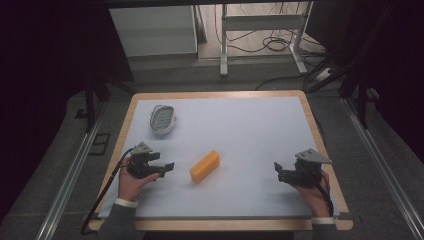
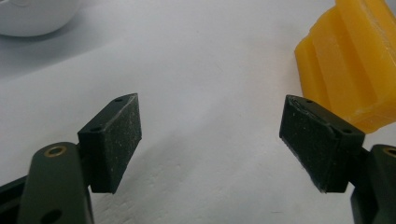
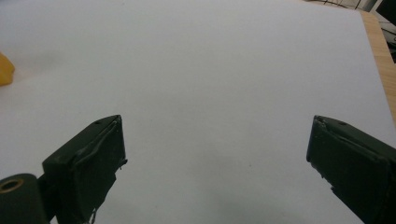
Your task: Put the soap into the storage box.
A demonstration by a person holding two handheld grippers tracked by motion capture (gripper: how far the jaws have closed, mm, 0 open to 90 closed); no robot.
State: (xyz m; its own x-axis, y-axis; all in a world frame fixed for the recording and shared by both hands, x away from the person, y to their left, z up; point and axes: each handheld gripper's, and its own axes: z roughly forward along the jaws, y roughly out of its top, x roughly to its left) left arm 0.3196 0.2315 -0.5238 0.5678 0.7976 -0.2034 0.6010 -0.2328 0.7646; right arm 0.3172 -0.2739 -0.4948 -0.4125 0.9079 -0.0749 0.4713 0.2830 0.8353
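Approach step, by the look of it: left claw [image 1: 168,167] open and empty near the bench's left edge, aimed at the yellow block [image 1: 205,166] lying just beside it, toward the middle of the bench [image 1: 260,125]. Right claw [image 1: 278,169] also open and empty, near the right edge, well apart from the block. White dish [image 1: 163,118] toward the far left corner. Next, likely: short advance to straddle the block, then closing on its narrow sides.
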